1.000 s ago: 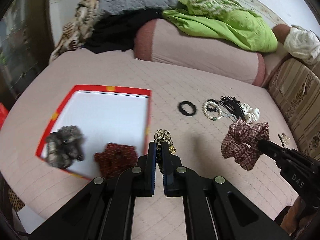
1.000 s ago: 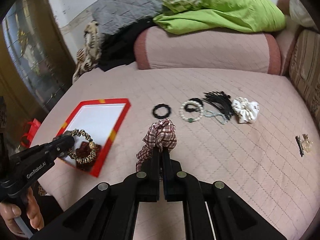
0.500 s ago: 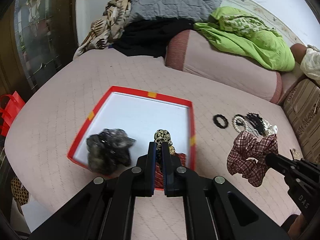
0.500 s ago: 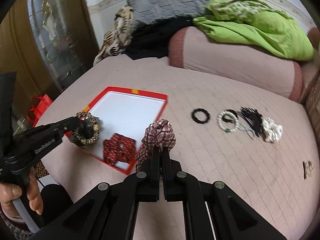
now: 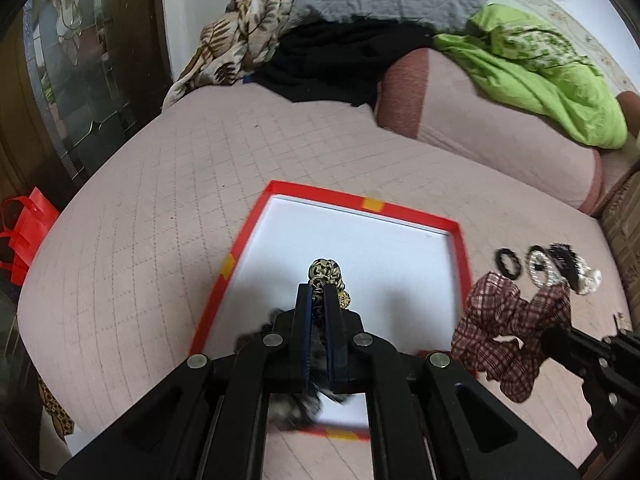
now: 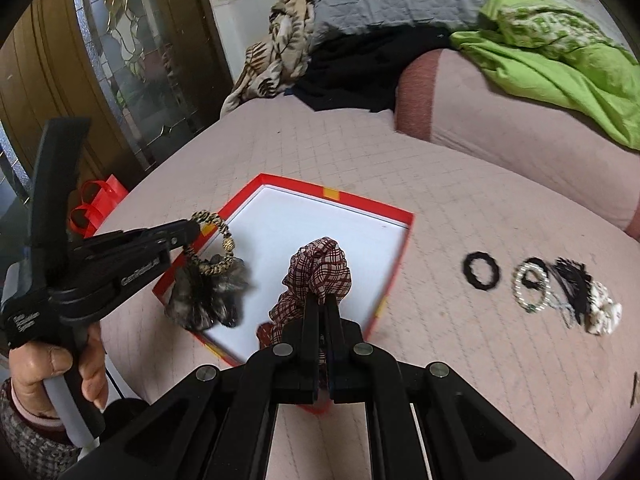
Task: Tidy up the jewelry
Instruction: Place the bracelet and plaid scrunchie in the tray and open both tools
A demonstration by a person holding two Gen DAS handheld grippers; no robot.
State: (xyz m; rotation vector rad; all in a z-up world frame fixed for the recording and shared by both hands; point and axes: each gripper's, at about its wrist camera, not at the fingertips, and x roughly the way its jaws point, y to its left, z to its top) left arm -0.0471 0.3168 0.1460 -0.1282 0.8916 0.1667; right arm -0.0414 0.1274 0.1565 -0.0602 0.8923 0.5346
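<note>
Scrunchies are what I am carrying: my left tool (image 5: 319, 300) is clamped on a leopard-print scrunchie (image 5: 325, 273), held over the white floor of the red-rimmed tray (image 5: 404, 210), and my right tool (image 6: 323, 306) is clamped on a plaid scrunchie (image 6: 318, 270) above the tray's near right part. A dark grey furry scrunchie (image 6: 210, 300) lies at the tray's near left corner, and a dark red one shows just at the near rim. Most of the tray's far half is bare white. On the bed (image 6: 460, 360), right of the tray and well apart from it, a black hair tie (image 6: 481, 271), a pearl bracelet (image 6: 530, 285) and a tangle of dark pieces sit in a row. Open quilt lies between tray and row.
</note>
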